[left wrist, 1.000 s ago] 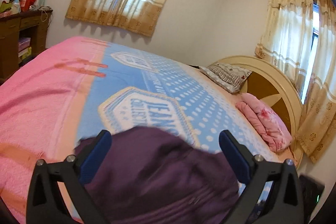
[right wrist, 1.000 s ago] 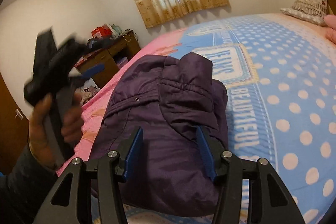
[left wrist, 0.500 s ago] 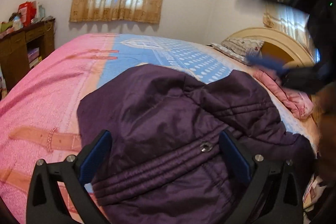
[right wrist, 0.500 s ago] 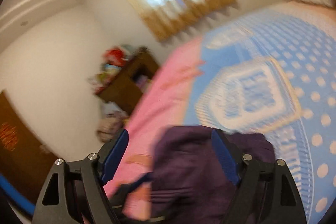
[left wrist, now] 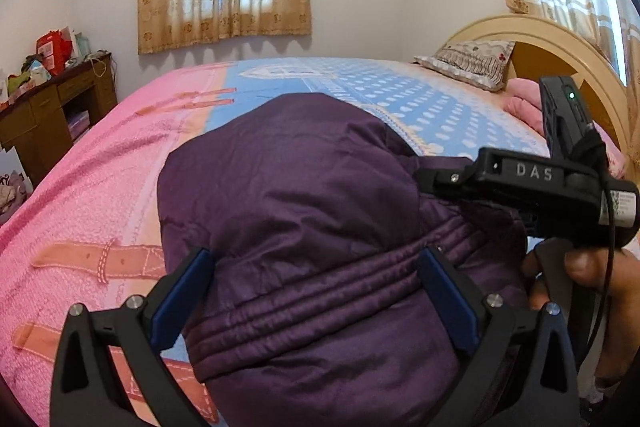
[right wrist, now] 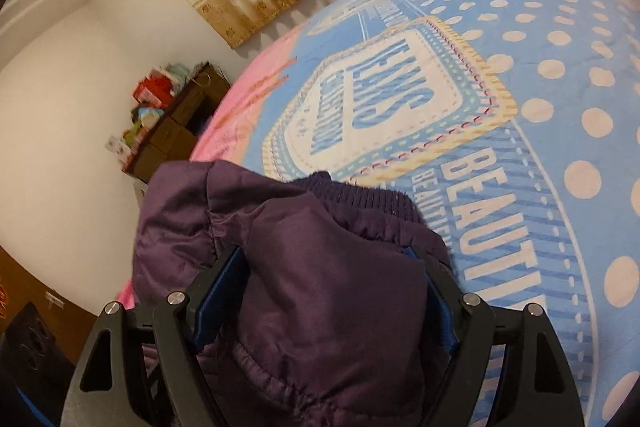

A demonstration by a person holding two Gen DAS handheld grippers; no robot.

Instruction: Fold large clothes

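Observation:
A dark purple padded jacket (left wrist: pixel 304 211) lies bunched on the bed near its front edge. My left gripper (left wrist: pixel 316 295) is open, its blue-padded fingers spread either side of the jacket's ribbed hem. The right gripper's black body shows at the right of the left wrist view, held in a hand. In the right wrist view the jacket (right wrist: pixel 320 287) fills the space between the fingers of my right gripper (right wrist: pixel 324 291), which stand wide apart with the fabric bulging between them.
The bed has a pink and blue spread (left wrist: pixel 120 179) (right wrist: pixel 520 107). A pillow (left wrist: pixel 468 63), a folded pink blanket (left wrist: pixel 524 103) and a curved headboard (left wrist: pixel 560 43) are at the far right. A cluttered wooden desk (left wrist: pixel 52 107) stands left.
Both grippers have swung back down onto the jacket. The right gripper has moved in from the right and now has jacket fabric between its fingers. The jacket is more bunched up.

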